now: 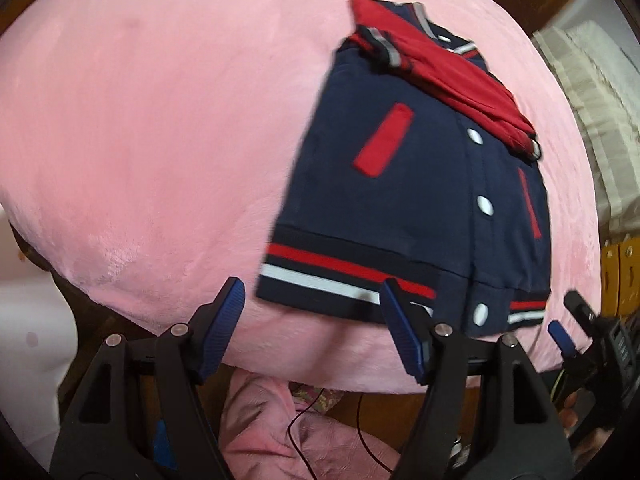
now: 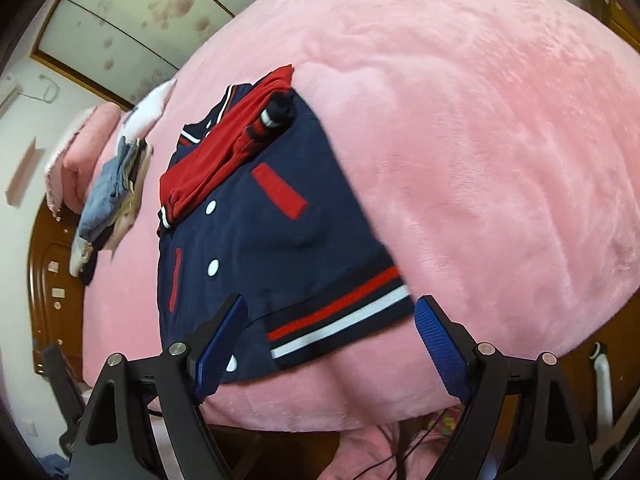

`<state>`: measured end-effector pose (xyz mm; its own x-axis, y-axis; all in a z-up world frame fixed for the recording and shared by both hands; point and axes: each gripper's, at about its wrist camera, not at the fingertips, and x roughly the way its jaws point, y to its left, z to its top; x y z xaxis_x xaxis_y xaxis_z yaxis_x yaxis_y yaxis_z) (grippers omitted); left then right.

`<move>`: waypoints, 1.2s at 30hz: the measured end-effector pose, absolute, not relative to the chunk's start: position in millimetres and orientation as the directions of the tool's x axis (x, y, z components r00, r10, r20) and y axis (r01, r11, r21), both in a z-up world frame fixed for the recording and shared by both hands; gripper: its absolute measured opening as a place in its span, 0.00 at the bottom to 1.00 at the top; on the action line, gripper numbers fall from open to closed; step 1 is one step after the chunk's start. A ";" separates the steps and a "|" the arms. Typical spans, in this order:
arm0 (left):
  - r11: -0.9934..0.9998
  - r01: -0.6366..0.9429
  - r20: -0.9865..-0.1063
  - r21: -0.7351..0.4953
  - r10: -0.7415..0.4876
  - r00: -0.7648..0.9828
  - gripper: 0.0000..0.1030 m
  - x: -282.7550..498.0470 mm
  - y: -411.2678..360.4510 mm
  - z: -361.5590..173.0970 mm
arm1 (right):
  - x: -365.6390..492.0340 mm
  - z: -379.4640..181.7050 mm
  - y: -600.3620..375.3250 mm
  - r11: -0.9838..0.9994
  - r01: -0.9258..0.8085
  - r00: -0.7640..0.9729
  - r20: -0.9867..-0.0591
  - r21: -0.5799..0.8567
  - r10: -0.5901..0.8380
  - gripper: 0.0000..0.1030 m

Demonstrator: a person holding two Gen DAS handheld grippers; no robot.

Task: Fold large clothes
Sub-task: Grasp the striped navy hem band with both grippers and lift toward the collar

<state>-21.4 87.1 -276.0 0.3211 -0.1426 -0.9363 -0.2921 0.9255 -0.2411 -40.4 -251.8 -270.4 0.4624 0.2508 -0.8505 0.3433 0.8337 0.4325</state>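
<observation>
**Both hands open at the hem, ready for the bottom fold**

Nearest the lens, the left hand-held gripper (image 1: 312,320) hangs released at the bed's near edge, one finger over the striped hem (image 1: 344,280); the right hand-held gripper (image 2: 332,334) is equally spread, straddling the hem's other end. Neither holds cloth.

Largest first: the pink bed (image 1: 140,140) carries everything. On it lies the navy jacket (image 1: 400,184), front up, both red sleeves (image 1: 472,88) already crossed over the chest. A pile of other clothes (image 2: 112,196) sits beside it.

Judging the next step: pinch both hem corners together, lift evenly and carry them to the collar (image 1: 424,20), keeping the sleeves undisturbed.
</observation>
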 end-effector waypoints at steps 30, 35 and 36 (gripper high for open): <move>0.711 -0.287 -0.723 -0.643 -0.439 0.533 0.09 -18.3 108.9 -249.3 | -15.9 -302.1 -283.3 0.398 0.295 0.579 -0.493 0.869 0.650 0.09; 0.704 -0.264 -0.690 -0.659 -0.428 0.584 0.08 14.0 112.2 -205.8 | 14.9 -272.8 -284.6 0.316 0.264 0.641 -0.410 0.911 0.648 0.09; 0.702 -0.267 -0.688 -0.660 -0.422 0.591 0.08 22.2 113.8 -198.9 | 24.5 -265.7 -284.6 0.319 0.252 0.649 -0.404 0.914 0.645 0.09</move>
<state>22.2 113.8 -198.9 0.5908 -0.4217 -0.6878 -0.2670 0.7023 -0.6599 24.5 -284.6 -265.7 0.6488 0.6449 -0.4040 0.2520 0.3189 0.9137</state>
